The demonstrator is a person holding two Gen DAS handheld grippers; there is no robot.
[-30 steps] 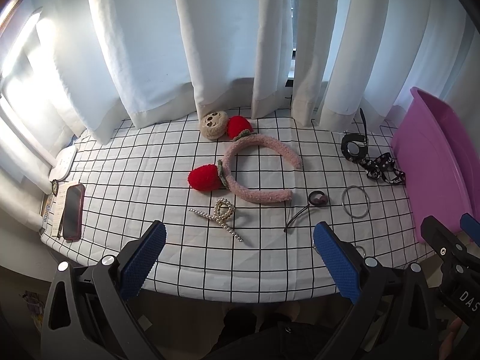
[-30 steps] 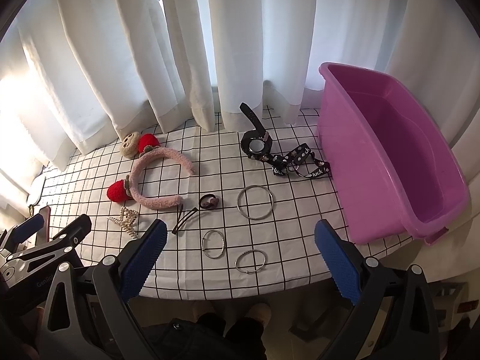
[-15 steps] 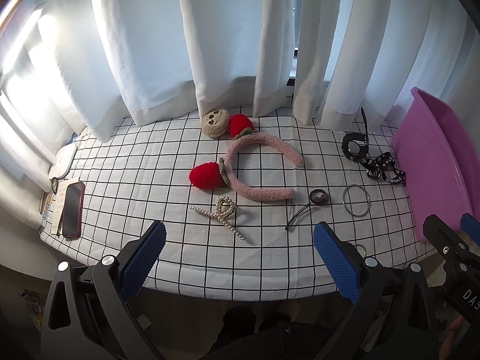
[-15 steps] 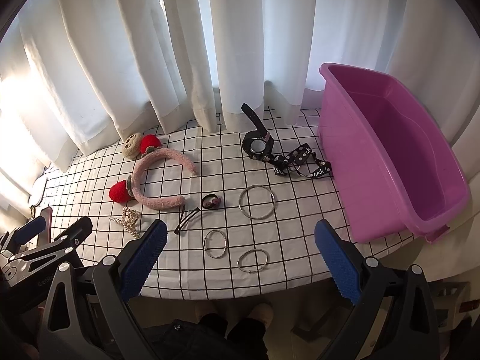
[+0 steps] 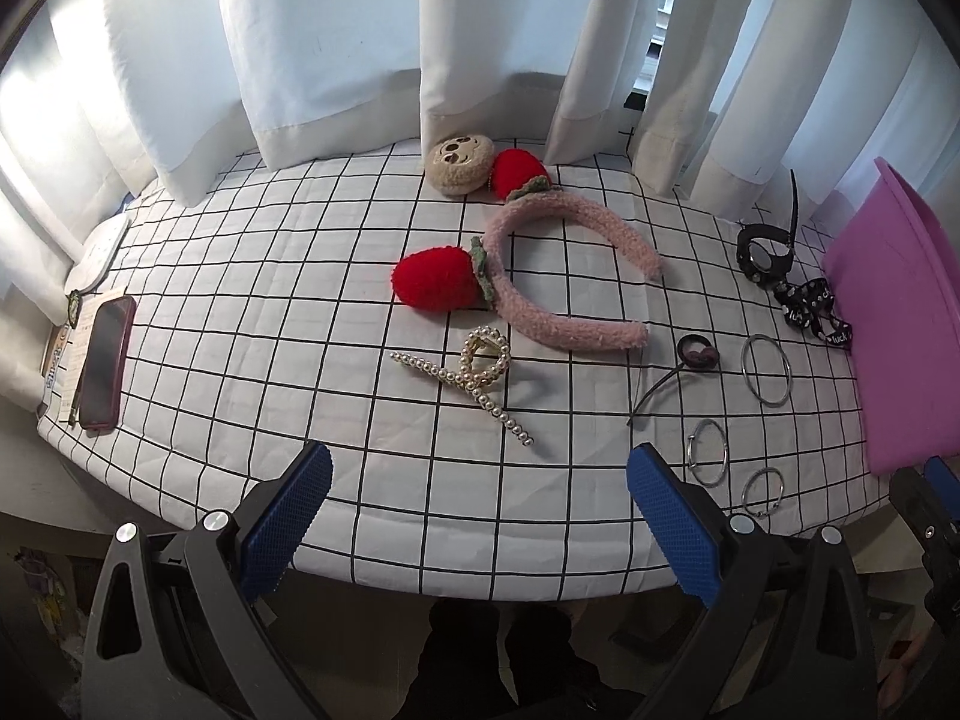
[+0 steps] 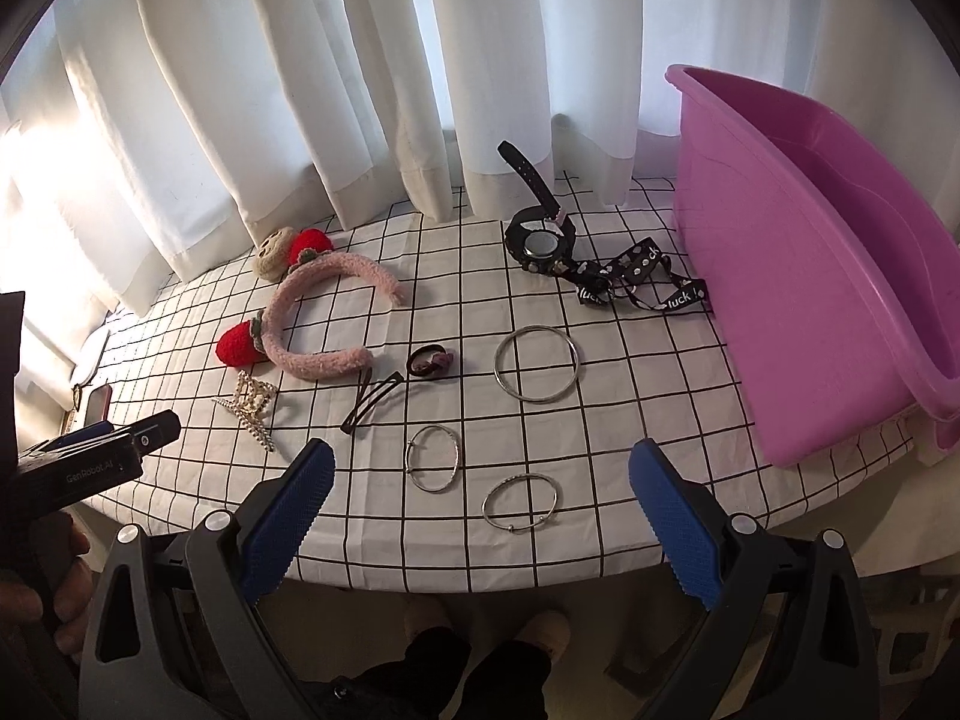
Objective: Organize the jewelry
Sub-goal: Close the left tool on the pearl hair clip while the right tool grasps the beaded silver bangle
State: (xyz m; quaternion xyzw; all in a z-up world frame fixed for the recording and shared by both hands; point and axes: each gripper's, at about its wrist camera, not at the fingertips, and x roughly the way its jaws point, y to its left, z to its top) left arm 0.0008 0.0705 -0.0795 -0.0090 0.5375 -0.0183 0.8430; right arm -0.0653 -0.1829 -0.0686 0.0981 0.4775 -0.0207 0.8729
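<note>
Jewelry is lying spread on the checked tablecloth (image 5: 252,276) ahead of the left gripper (image 5: 480,516), whose blue pads are standing wide apart, released. Straight ahead the pearl clip (image 5: 468,381) is resting; beyond it the pink headband (image 5: 558,324) is curving. The purple tub (image 5: 900,324) is sitting far right, cut off by the frame. A phone (image 5: 105,354) is lying far left.

From the right wrist, the right gripper (image 6: 480,516) is also hanging released, empty. Two small bangles (image 6: 433,457) are lying just ahead between its fingers, the large ring (image 6: 537,363) beyond. The watch (image 6: 540,243) and black ribbon (image 6: 636,279) are touching, farther off; where the strap ends is hard to make out.
</note>
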